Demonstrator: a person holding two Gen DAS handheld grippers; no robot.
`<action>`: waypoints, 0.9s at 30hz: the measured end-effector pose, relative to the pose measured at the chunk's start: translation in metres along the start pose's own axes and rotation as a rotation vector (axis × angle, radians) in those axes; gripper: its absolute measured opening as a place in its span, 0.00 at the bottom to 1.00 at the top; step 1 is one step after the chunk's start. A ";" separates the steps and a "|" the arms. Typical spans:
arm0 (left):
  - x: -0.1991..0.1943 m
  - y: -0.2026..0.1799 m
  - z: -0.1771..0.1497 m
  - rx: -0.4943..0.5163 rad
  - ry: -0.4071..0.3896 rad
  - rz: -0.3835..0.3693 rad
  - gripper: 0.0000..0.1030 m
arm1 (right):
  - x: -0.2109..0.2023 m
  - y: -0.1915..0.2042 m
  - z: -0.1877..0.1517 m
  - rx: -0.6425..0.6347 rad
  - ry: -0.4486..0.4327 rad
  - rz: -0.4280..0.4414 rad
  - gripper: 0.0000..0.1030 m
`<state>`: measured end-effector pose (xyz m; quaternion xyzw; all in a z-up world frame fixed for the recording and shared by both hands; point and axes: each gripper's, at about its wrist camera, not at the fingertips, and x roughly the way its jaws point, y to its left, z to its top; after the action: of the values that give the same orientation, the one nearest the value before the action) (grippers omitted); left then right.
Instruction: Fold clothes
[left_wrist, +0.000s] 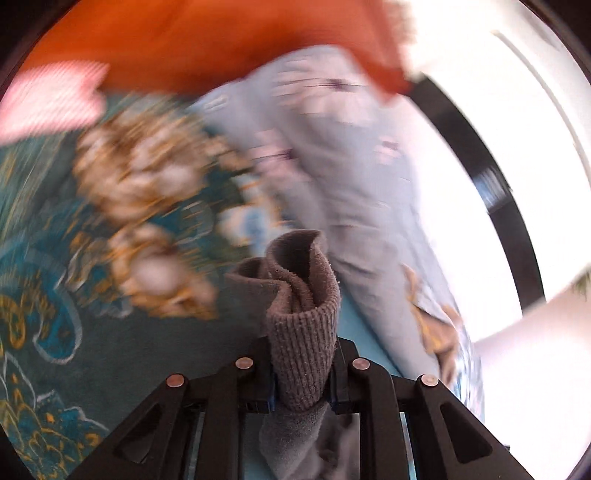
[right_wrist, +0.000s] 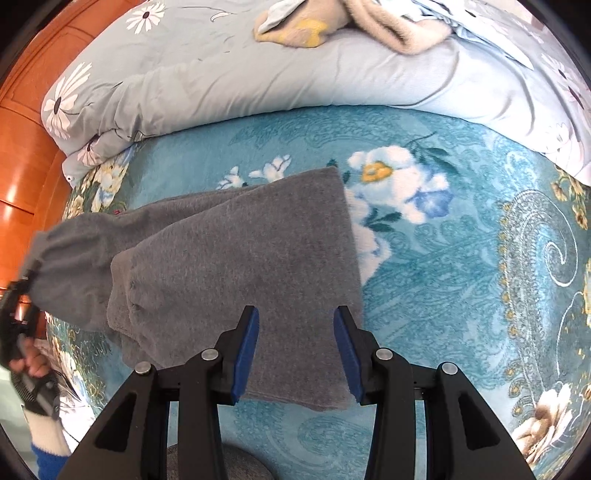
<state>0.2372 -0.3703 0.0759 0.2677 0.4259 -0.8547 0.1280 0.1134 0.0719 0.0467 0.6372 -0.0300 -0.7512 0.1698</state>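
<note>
**Grey garment pinched by its ribbed cuff, right jaws free**

While the left gripper (left_wrist: 301, 384) is clamped on the ribbed cuff (left_wrist: 301, 332) of the grey garment (right_wrist: 236, 266), that cuff stands bunched between its fingers and the background is blurred. From the right wrist view the garment lies folded on the teal floral blanket (right_wrist: 461, 258), centre to 9 o'clock, its far end lifted toward the left gripper at 9 o'clock. The right gripper (right_wrist: 295, 350) hangs over the garment's near edge at 6 o'clock, blue pads (right_wrist: 245, 354) apart, grasping nothing. A pale daisy-print duvet (right_wrist: 221, 85) lies at 12 o'clock, a wooden headboard (right_wrist: 26, 155) at 10 o'clock
</note>
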 end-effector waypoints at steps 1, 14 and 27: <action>-0.002 -0.022 -0.003 0.051 0.001 -0.021 0.19 | -0.001 -0.001 -0.001 0.003 -0.003 0.002 0.42; 0.075 -0.196 -0.139 0.505 0.368 -0.181 0.21 | -0.009 -0.034 -0.007 0.077 -0.031 0.033 0.42; 0.085 -0.178 -0.174 0.399 0.618 -0.259 0.61 | -0.018 -0.043 -0.003 0.072 -0.062 0.116 0.42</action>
<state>0.1489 -0.1234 0.0589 0.4761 0.3000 -0.8089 -0.1701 0.1097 0.1179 0.0523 0.6165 -0.0991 -0.7580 0.1887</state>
